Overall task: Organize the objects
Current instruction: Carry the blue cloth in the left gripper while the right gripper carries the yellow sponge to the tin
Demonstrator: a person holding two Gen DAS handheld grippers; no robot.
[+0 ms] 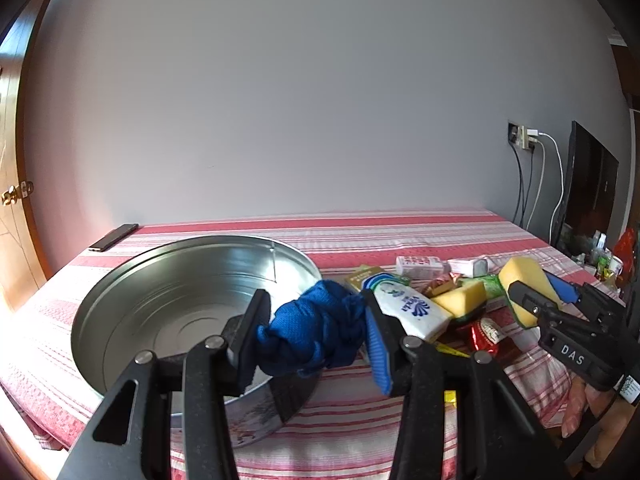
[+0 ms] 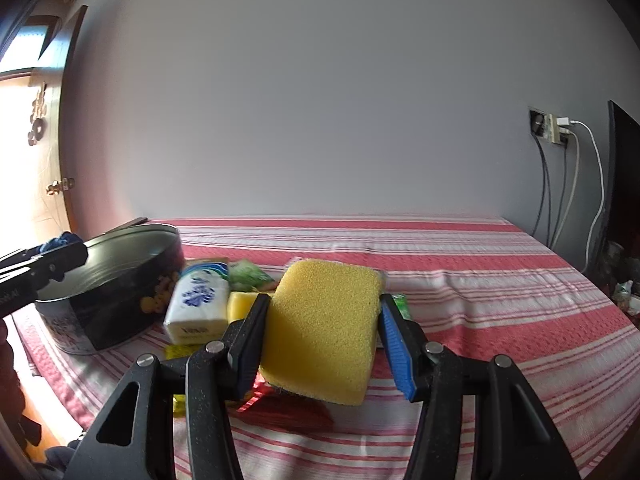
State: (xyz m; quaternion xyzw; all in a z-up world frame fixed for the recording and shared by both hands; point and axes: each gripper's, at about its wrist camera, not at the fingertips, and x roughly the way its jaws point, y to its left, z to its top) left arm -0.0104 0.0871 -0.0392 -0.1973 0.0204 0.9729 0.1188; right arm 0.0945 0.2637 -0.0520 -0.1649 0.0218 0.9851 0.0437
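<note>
The left claw (image 1: 316,332) grips a bunched blue cloth (image 1: 316,330) above the near rim of the round metal tin (image 1: 168,292). The right claw (image 2: 320,332) squeezes a yellow sponge (image 2: 324,328) over the striped counter (image 2: 480,280), beside the tissue pack (image 2: 198,308)

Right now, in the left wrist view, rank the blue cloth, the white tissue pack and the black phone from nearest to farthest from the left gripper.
1. Blue cloth: clamped between the left gripper fingers.
2. White tissue pack: just right, on the tablecloth.
3. Black phone: far left, by the wall.
</note>
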